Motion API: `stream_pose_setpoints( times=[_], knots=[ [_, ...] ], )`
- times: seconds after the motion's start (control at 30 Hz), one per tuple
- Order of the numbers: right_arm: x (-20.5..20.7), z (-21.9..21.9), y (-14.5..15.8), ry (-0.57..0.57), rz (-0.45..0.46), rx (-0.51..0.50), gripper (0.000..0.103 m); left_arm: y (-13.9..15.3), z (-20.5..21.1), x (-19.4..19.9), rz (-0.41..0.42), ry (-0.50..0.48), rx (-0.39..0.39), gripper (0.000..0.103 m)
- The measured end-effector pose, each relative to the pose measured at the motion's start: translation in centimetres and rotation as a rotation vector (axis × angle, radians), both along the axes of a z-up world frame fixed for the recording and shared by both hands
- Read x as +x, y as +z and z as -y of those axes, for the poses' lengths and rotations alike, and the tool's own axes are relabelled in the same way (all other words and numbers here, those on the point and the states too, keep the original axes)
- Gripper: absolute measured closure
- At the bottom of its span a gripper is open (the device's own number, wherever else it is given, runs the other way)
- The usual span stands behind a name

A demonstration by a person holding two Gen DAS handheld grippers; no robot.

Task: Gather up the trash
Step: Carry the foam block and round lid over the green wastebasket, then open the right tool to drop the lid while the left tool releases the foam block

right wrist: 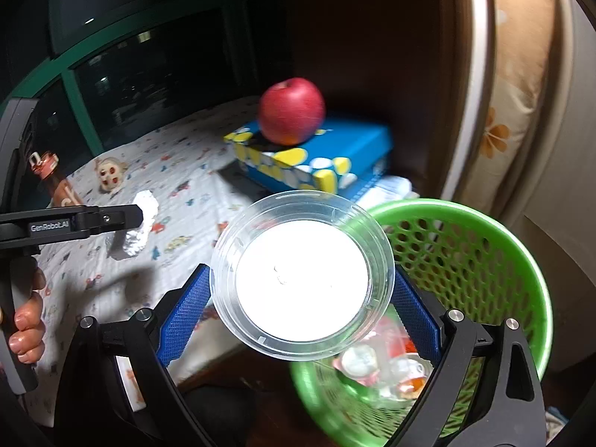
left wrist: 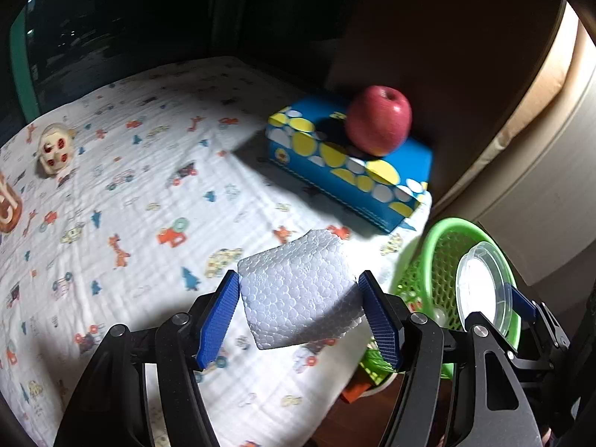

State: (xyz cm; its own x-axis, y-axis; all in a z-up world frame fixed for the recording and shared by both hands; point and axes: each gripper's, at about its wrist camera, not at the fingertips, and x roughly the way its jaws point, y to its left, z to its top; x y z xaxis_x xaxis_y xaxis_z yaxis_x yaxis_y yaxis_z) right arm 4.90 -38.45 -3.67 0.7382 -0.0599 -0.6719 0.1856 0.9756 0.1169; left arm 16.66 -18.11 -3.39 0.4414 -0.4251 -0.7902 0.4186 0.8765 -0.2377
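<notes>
Both wrist cameras look steeply down, close over the bed's edge, sharing the green basket and apple.

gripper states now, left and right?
Left hand-held gripper: closed on the foam block.
Right hand-held gripper: closed on the clear plastic lid.

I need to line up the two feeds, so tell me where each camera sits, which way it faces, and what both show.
Left wrist: on the left gripper, angled down over the printed cloth; its blue pads clamp a white foam block.
Right wrist: on the right gripper, angled down toward the green basket; its pads grip a clear round lid; a hand shows at left.
Shared: apple on the blue box, basket, cloth, foam block, lid.
</notes>
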Motion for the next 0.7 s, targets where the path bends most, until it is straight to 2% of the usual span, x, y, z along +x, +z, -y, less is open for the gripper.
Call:
stream_pose_setpoints(
  times=[0.33,0.7],
  knots=[
    [-2.5,5.6,-1.3,-0.121,-0.038,-0.013,0.010,0.2,6.0,-2.1,0.005,-0.109,0.020,0.039],
    [-4.0,9.6,-2.2,-0.206,-0.072,-0.012,0.009,0.1,9.9,-3.4,0.004,-0.180,0.031,0.039]
  ],
)
